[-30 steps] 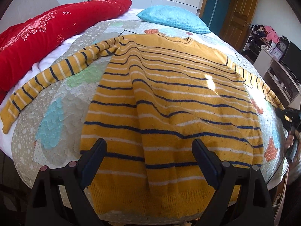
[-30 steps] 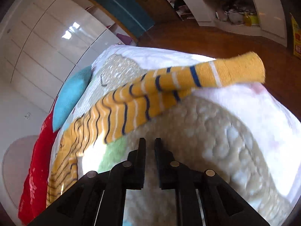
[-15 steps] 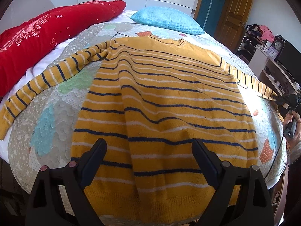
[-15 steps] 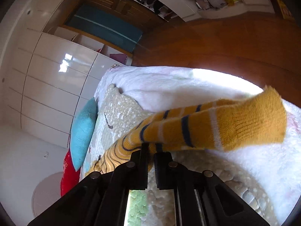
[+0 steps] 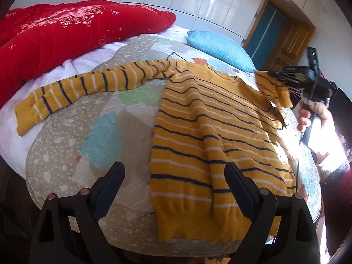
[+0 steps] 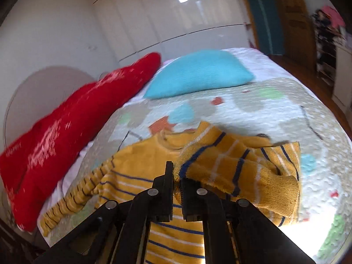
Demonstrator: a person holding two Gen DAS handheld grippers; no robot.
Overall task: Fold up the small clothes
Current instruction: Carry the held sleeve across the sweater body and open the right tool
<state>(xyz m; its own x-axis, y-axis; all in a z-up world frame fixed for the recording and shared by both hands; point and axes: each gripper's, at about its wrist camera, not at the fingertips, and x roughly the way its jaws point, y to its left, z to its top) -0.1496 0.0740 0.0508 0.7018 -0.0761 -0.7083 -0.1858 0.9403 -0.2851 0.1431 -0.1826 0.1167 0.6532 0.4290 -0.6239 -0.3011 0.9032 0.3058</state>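
A yellow sweater [image 5: 211, 136] with navy and white stripes lies flat on the quilted bed [image 5: 72, 158], hem toward me. Its left sleeve [image 5: 88, 90] stretches out to the left on the quilt. My left gripper [image 5: 173, 182] is open and empty, low over the hem's left corner. My right gripper [image 6: 177, 178] is shut on the right sleeve [image 6: 242, 173] and holds it lifted over the sweater's chest; the cuff hangs bunched to the right. It also shows in the left wrist view [image 5: 275, 74], with the sleeve [image 5: 272, 90] dangling above the sweater's right shoulder.
A red duvet [image 5: 66, 35] lies along the bed's left side. A blue pillow [image 5: 220, 48] sits at the head. White wardrobes and a wooden door [image 5: 288, 44] stand behind. The person's hand [image 5: 312, 114] is at the right edge.
The right gripper closed on the right sleeve at the bed's edge, lifted it and carried it inward over the sweater's chest. The left gripper shifted left along the hem, still open.
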